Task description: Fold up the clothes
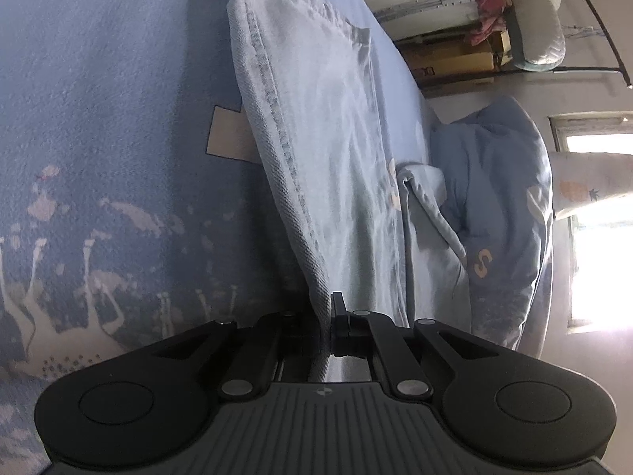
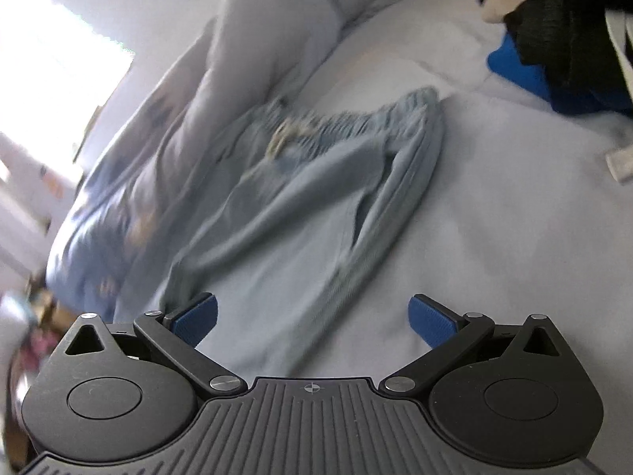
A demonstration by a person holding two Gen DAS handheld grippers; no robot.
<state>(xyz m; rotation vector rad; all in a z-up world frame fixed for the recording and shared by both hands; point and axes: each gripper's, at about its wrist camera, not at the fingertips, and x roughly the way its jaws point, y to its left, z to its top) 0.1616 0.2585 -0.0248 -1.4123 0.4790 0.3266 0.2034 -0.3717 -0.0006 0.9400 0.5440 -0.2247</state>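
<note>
Left tongs clamp the limp, light jeans at the hem; right tongs gape, best gripping the waistband

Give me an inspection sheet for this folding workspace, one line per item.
Surface: bed sheet, blue with pale printed figures; reads paler in the right wrist view.
Job's things: light blue trousers spread on the bed, gathered waistband at the far end; one edge is lifted.
Clutter: rumpled blue duvet beside the trousers; dark garment and a bright blue item at the far corner.
Grippers: left tool shut on the trousers' edge; right tool open above the cloth, holding nothing.
Cables: nothing seen.
Surroundings: bright window; cardboard boxes past the bed.
</note>
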